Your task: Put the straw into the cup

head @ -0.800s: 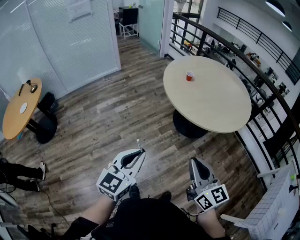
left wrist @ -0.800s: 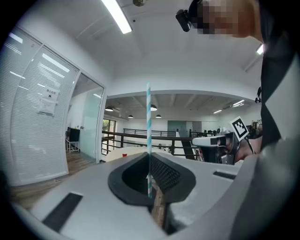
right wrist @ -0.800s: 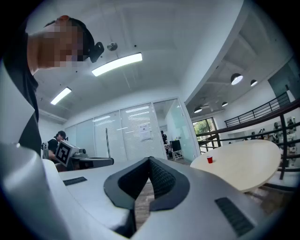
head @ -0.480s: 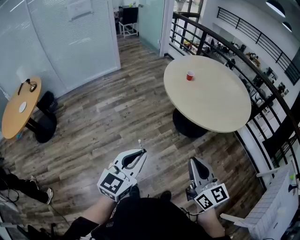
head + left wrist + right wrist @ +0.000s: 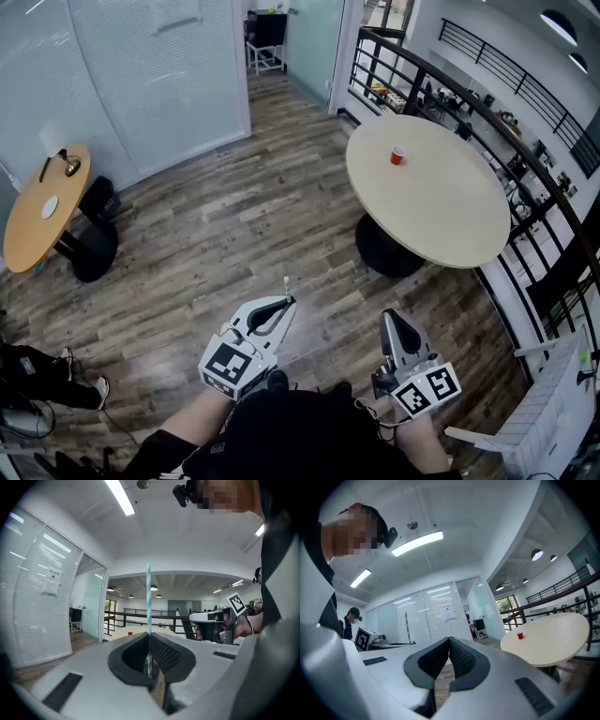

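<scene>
A small red cup point(image 5: 397, 156) stands on the far part of a round beige table point(image 5: 441, 206), well ahead of me; it also shows in the right gripper view as the cup point(image 5: 520, 635). My left gripper point(image 5: 284, 304) is shut on a striped white-and-teal straw point(image 5: 148, 616), which stands upright from its jaws; its tip shows in the head view as the straw point(image 5: 287, 283). My right gripper point(image 5: 387, 322) is shut with nothing between its jaws point(image 5: 449, 642). Both grippers are held low, close to my body, far from the table.
Wooden floor lies between me and the table. A black railing point(image 5: 525, 122) runs behind the table. Glass partition walls point(image 5: 141, 84) stand at the left. A smaller round table point(image 5: 42, 206) is at far left, with a person's legs point(image 5: 37, 370) beside it.
The view has shifted: the round table and cup now sit a little further right and lower in the frame. Both grippers keep their pose, with the straw still held.
</scene>
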The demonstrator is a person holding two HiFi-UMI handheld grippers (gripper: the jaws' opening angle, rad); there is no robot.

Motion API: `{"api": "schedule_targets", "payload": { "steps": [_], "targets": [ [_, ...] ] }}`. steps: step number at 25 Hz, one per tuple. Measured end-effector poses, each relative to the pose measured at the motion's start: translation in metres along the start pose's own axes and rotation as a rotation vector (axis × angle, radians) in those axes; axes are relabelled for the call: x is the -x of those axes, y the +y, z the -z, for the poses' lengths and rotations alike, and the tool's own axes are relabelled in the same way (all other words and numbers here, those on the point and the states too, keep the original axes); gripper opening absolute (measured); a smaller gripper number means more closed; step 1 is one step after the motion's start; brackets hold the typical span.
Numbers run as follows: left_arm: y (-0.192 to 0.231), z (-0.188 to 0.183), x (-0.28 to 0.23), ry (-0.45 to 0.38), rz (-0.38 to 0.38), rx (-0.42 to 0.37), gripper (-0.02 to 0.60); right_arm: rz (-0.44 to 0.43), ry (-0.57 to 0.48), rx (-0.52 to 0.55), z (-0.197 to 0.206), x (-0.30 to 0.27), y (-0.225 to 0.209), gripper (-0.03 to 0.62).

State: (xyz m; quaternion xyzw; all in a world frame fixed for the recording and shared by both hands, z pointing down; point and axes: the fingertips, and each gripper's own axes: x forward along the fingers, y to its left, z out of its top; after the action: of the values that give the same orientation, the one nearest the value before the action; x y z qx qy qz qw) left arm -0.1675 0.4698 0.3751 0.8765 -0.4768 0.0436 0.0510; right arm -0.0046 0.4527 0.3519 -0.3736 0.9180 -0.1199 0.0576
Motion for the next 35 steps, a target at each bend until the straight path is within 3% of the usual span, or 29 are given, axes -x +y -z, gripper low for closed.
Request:
{"api": "schedule_targets", "payload": {
  "steps": [6, 14, 22, 27, 35],
  "targets": [
    [0.029, 0.004, 0.018, 0.001, -0.014, 0.007, 0.017, -0.001, 0.017, -0.006, 0.008, -0.02, 0.019, 0.021],
    [0.046, -0.002, -0.015, 0.008, -0.002, 0.022, 0.017, -0.008, 0.038, -0.038, 0.002, -0.05, -0.012, 0.021],
    [0.069, -0.02, -0.108, 0.004, -0.009, 0.042, 0.017, -0.019, 0.036, -0.062, -0.011, -0.091, -0.1, 0.021],
    [0.073, -0.021, -0.178, 0.021, -0.001, 0.072, 0.017, 0.047, 0.015, -0.065, -0.025, -0.097, -0.172, 0.021],
    [0.078, -0.026, -0.251, 0.032, 0.021, 0.063, 0.017, 0.106, 0.012, -0.083, -0.037, -0.102, -0.241, 0.021]
  ]
}}
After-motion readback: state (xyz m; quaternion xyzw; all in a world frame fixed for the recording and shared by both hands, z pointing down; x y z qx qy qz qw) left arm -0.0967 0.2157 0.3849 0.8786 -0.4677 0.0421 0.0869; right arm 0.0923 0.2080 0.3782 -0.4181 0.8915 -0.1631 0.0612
